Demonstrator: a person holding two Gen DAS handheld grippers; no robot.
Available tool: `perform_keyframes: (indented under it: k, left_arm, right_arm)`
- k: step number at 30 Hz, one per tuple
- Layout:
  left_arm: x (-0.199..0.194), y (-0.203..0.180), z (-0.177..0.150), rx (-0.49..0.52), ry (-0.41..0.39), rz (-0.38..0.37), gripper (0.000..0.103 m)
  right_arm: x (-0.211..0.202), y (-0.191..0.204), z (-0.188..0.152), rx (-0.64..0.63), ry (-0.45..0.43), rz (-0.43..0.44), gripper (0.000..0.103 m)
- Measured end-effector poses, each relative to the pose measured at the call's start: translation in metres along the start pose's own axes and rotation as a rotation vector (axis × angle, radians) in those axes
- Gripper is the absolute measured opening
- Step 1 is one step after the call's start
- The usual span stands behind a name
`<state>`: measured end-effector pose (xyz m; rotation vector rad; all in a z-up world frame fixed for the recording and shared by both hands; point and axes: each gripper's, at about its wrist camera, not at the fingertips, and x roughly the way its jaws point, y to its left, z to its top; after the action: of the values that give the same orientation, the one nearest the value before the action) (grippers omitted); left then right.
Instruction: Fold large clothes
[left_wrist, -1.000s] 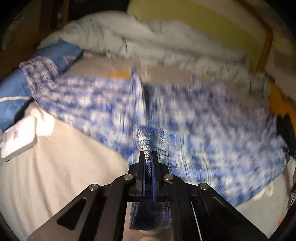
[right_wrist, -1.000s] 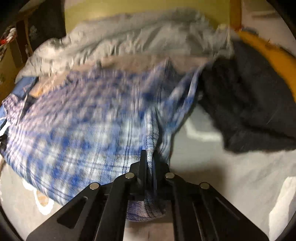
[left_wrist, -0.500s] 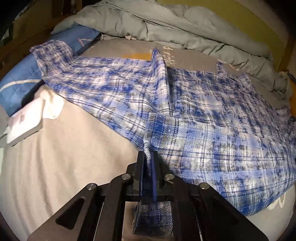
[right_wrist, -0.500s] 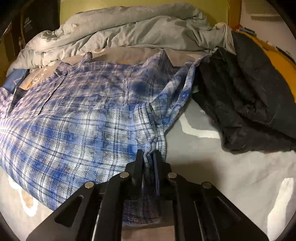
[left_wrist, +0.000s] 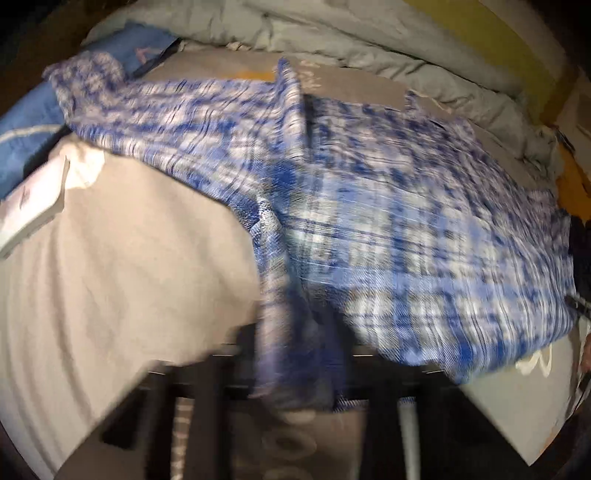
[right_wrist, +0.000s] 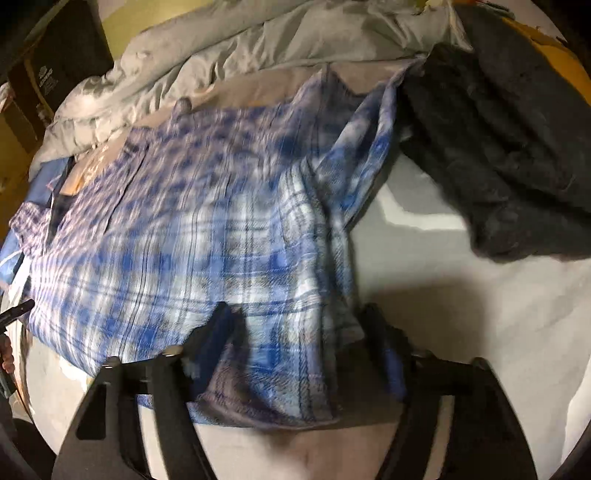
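The blue plaid shirt (right_wrist: 192, 236) is spread across the grey bed sheet (left_wrist: 122, 266), hem toward the cameras, looking mostly flat. So this reads as the laying-out step finishing up, before any real fold.

The right gripper (right_wrist: 299, 332) is opening, with its jaws well apart. The hem corner lies loose between them and isn't pinched. The left gripper (left_wrist: 295, 343) is too blurred to call. Cloth runs down through where its jaws should be, so whether it's clamped or has let go can't be told.

Around the shirt there's a crumpled grey duvet (right_wrist: 221, 55) along the far side and a dark garment (right_wrist: 517, 147) heaped off to the right. Next move is probably pulling both grippers clear without dragging the hem, then grabbing a side edge or sleeve to fold inward.
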<state>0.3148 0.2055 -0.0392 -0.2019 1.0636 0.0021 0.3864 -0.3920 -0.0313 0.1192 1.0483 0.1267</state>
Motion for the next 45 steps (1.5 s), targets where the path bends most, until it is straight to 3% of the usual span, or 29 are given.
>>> perform_keyframes:
  k: [1,2,5,7,10,13,19,21,22,24,26,28,30,35,39,45]
  left_arm:
    - [-0.003,-0.001,-0.002,0.004,-0.011,0.004,0.014]
    - [-0.010,-0.003,-0.005,0.012,-0.031,0.017,0.012]
    - [-0.023,-0.005,-0.011,0.019,-0.059,0.036,0.012]
    - [-0.023,-0.005,-0.015,0.031,-0.046,0.044,0.012]
    - [-0.015,-0.004,-0.019,0.036,-0.013,0.057,0.013]
    - [-0.017,-0.006,-0.019,0.066,-0.044,0.061,0.015]
    - [-0.034,-0.001,-0.009,0.051,-0.119,0.058,0.033]
    - [-0.040,0.003,-0.007,0.037,-0.142,0.074,0.056]
    - [-0.042,0.004,-0.006,0.033,-0.153,0.077,0.060]
    - [-0.048,0.007,-0.004,0.028,-0.178,0.075,0.061]
    - [-0.052,0.008,-0.001,0.028,-0.196,0.074,0.061]
    - [-0.055,0.008,0.000,0.025,-0.209,0.077,0.065]
    - [-0.058,0.008,0.002,0.019,-0.223,0.077,0.075]
    - [-0.064,0.003,0.008,0.028,-0.250,0.086,0.085]
    - [-0.068,0.007,0.015,0.025,-0.270,0.100,0.085]
    - [-0.063,0.025,0.032,-0.005,-0.274,0.109,0.086]
  right_arm:
    - [-0.003,0.005,-0.001,-0.027,-0.015,-0.026,0.033]
    - [-0.007,0.008,-0.001,-0.043,-0.041,-0.036,0.004]
    - [-0.031,0.012,0.002,-0.035,-0.132,-0.034,0.004]
    - [-0.042,0.011,0.004,-0.020,-0.144,-0.012,0.004]
    - [-0.031,0.006,0.004,-0.006,-0.072,-0.010,0.005]
    - [-0.009,0.004,-0.002,0.003,0.003,-0.040,0.006]
    - [-0.024,0.014,-0.002,-0.063,-0.084,-0.164,0.024]
    - [-0.031,0.015,-0.002,-0.055,-0.103,-0.157,0.031]
    - [-0.034,0.016,-0.001,-0.050,-0.112,-0.153,0.034]
    - [-0.043,0.018,-0.002,-0.047,-0.139,-0.145,0.047]
    - [-0.051,0.020,-0.003,-0.052,-0.160,-0.129,0.049]
    - [-0.060,0.023,-0.005,-0.054,-0.185,-0.112,0.054]
    - [-0.065,0.029,-0.005,-0.060,-0.212,-0.101,0.069]
    - [-0.073,0.043,-0.006,-0.104,-0.264,-0.106,0.082]
    - [-0.077,0.042,-0.007,-0.101,-0.291,-0.119,0.096]
    - [-0.080,0.037,-0.007,-0.070,-0.316,-0.135,0.098]
